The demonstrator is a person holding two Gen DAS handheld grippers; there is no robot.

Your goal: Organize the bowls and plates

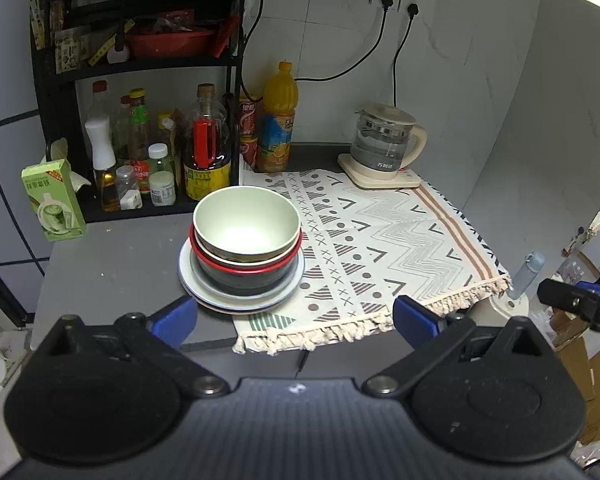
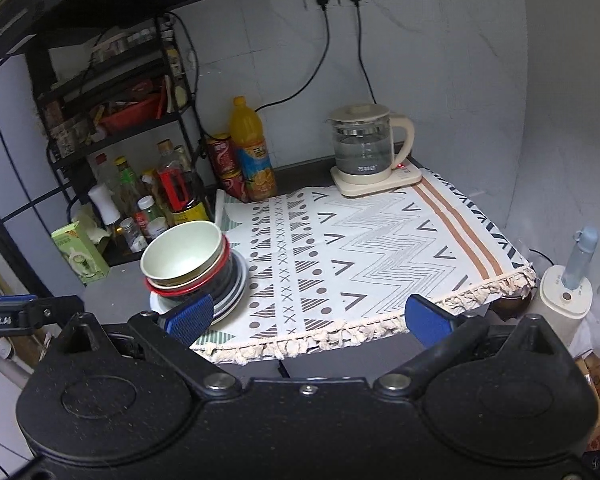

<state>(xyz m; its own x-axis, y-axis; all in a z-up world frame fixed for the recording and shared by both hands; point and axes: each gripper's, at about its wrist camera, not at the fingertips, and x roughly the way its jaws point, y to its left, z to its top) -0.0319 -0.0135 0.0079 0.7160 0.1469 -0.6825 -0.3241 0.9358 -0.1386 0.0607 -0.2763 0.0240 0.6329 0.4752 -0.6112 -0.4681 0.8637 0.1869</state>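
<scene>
A pale green bowl (image 1: 246, 226) (image 2: 182, 254) is nested in a beige bowl, a red bowl (image 1: 220, 258) and a black bowl (image 1: 244, 280). That stack rests on stacked plates (image 1: 204, 294) (image 2: 236, 284) at the left edge of the patterned cloth (image 1: 380, 240) (image 2: 360, 248). My left gripper (image 1: 296, 320) hovers open just in front of the stack, with nothing between its blue pads. In the right wrist view my right gripper (image 2: 308, 320) is open over the cloth's fringed front edge, its left pad close to the plates. The right gripper also shows at the left wrist view's right edge (image 1: 580, 304).
A black rack (image 1: 140, 60) with sauce bottles stands behind the stack. An orange juice bottle (image 1: 278, 120) and red cans are at the back. A glass kettle (image 1: 384, 140) (image 2: 366, 148) sits on its base at the back right. A green carton (image 1: 52, 200) stands left.
</scene>
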